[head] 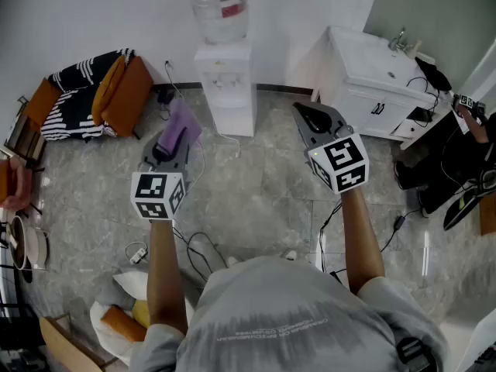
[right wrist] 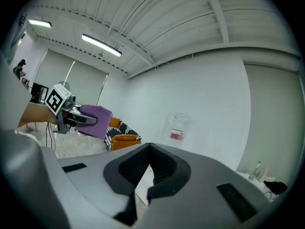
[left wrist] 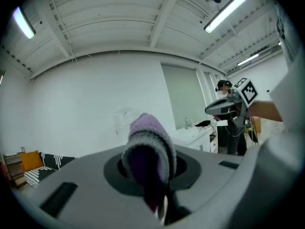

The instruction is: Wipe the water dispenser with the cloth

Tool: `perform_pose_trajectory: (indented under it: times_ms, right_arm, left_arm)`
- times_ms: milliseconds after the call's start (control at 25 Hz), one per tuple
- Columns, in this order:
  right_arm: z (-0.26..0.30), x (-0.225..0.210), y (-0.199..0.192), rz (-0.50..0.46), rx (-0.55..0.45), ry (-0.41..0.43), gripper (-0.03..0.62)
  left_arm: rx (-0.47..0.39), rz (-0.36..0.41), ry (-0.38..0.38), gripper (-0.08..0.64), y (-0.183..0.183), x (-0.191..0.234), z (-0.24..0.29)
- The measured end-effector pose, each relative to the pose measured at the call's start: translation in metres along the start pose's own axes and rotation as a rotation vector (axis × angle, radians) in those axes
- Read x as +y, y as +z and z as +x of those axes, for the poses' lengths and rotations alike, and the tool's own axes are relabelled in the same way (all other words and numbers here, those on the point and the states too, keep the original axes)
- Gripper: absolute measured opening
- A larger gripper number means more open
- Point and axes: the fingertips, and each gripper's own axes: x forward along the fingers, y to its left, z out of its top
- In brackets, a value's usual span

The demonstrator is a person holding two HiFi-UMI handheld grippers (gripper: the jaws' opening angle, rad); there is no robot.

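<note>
The white water dispenser stands against the far wall with a clear bottle on top. My left gripper is shut on a purple cloth, held above the floor left of and short of the dispenser. In the left gripper view the cloth bulges out between the jaws, with the bottle faint behind it. My right gripper hangs right of the dispenser, jaws together and empty. The right gripper view shows its tips meeting, the bottle ahead, and the cloth at the left.
A white sink cabinet stands at the back right. Orange cushions and striped fabric lie at the back left. Cables trail across the stone floor near my feet. Bags sit at the lower left, dark gear at the right.
</note>
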Motion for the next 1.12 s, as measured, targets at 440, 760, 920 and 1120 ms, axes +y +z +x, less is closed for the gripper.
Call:
perform_pose_trajectory:
  times_ms: [440, 760, 920, 1120]
  right_arm:
    - [-0.008, -0.018, -0.012, 0.093, -0.042, 0.061, 0.014]
    - [-0.017, -0.041, -0.053, 0.108, 0.011, 0.121, 0.014]
    - [-0.018, -0.051, -0.067, 0.107, 0.020, 0.142, 0.014]
    - [-0.001, -0.061, -0.076, 0.143, 0.022, 0.139, 0.014]
  left_arm:
    - [0.043, -0.012, 0.033, 0.074, -0.003, -0.026, 0.006]
    - [0.098, -0.047, 0.094, 0.074, -0.018, -0.058, 0.014]
    - [0.127, -0.060, 0.107, 0.074, -0.027, -0.073, 0.019]
    - [0.148, -0.087, 0.125, 0.074, -0.038, -0.062, 0.032]
